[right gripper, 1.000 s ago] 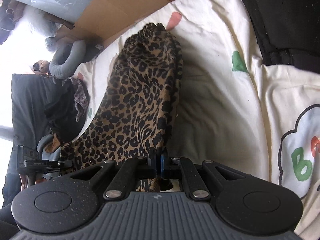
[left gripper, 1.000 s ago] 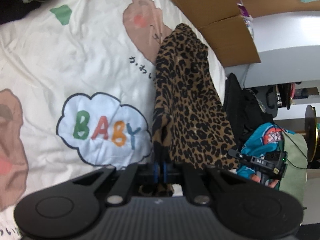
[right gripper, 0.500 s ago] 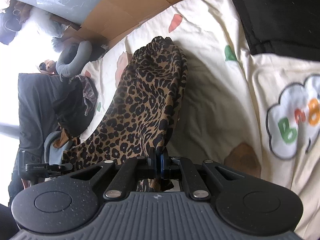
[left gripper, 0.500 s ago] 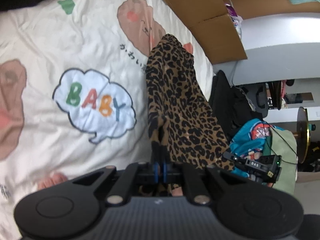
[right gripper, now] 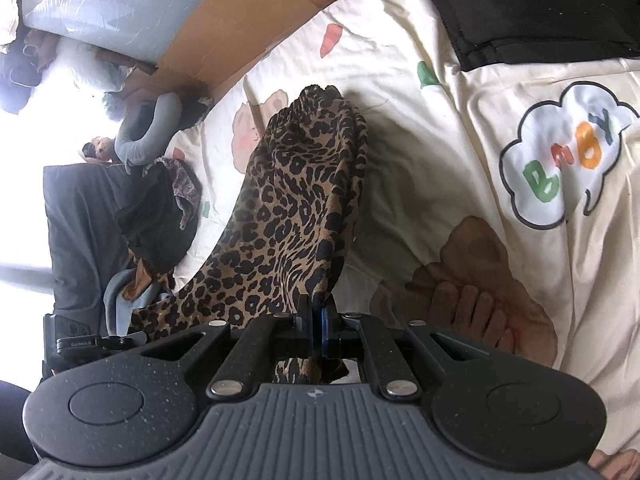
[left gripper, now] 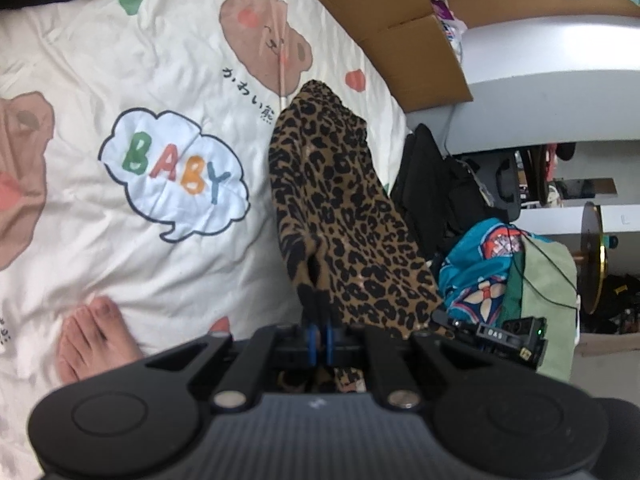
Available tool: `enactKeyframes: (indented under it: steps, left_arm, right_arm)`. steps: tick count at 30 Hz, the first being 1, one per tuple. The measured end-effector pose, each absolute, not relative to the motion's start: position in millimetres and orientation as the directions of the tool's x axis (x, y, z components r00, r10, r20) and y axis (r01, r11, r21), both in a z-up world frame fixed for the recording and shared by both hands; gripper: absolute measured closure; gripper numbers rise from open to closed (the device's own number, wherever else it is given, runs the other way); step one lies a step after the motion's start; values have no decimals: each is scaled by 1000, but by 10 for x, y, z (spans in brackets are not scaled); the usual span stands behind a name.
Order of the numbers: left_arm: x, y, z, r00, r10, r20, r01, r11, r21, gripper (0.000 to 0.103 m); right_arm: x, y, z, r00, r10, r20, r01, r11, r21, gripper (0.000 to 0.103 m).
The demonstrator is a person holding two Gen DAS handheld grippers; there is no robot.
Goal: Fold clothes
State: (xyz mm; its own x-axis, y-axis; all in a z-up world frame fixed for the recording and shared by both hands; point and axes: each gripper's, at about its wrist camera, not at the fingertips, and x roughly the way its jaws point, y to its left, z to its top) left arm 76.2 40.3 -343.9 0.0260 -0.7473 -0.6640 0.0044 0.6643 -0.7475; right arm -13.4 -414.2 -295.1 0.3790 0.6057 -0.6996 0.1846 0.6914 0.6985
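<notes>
Reading "BABY" in coloured letters, a cloud print (left gripper: 172,176) sits on the cream sheet (left gripper: 120,60), with small dark script by a bear print (left gripper: 264,40) that is too small to make out. Both the left gripper (left gripper: 319,332) and right gripper (right gripper: 316,326) are clamped tight on an edge of the leopard garment (left gripper: 340,220), which hangs lifted between them, its far end trailing on the sheet. Bare toes (left gripper: 92,340) show beside it; the garment's held edge is hidden behind the jaws.
</notes>
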Motion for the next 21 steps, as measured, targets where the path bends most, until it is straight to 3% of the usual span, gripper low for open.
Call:
enactKeyframes:
  steps: [21]
  left_arm:
    - [1196, 431, -3776, 136, -783, -607, -51, 606, -794, 98]
  right_arm:
    - [272, -4265, -3290, 386, 587, -712, 256, 673, 694, 102]
